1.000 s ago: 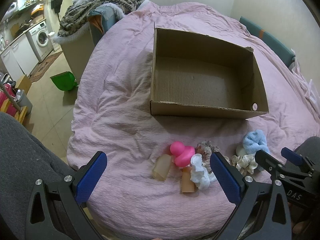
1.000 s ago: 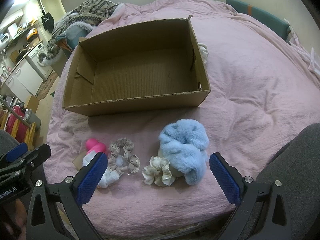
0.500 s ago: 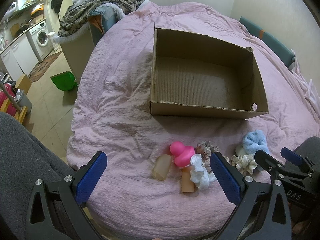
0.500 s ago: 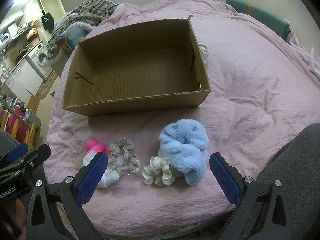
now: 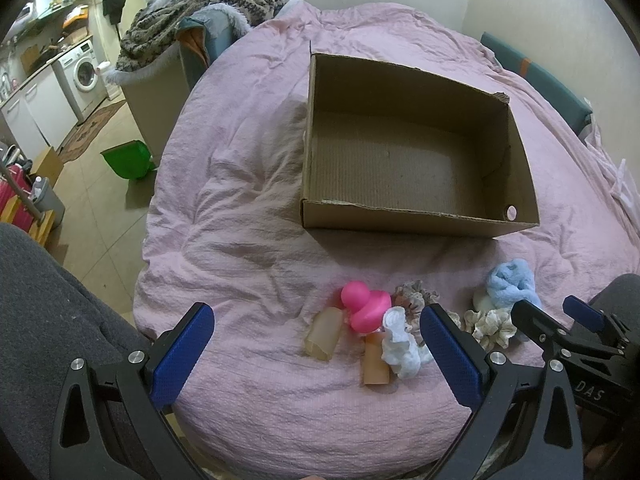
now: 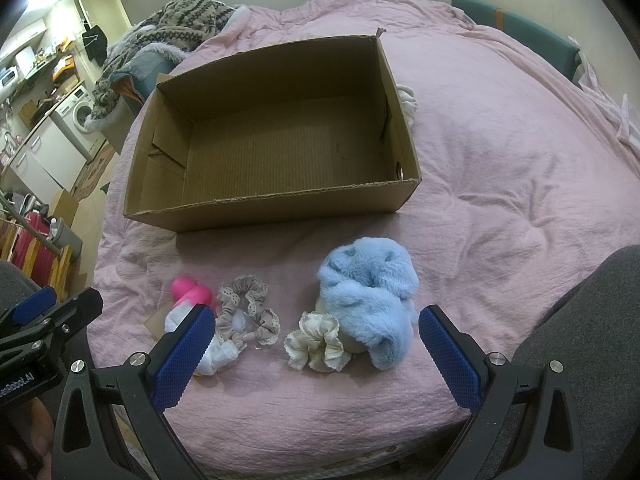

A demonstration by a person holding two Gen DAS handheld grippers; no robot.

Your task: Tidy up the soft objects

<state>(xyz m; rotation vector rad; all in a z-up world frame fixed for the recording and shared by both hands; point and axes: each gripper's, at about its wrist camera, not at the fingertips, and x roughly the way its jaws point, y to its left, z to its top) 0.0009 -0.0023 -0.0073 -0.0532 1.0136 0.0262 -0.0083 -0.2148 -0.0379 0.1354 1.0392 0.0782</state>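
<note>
An empty cardboard box lies open on the pink bed. In front of it lies a row of soft things: a pink duck, two tan tubes, a white cloth, a grey lace scrunchie, a cream scrunchie and a fluffy blue toy. My left gripper is open and empty, held just short of the duck and tubes. My right gripper is open and empty, held near the cream scrunchie and blue toy.
The pink duvet covers the whole bed. A pile of knitted blankets lies at the far left corner. A green dustpan and a washing machine stand on the floor to the left. My grey-clad legs frame both views.
</note>
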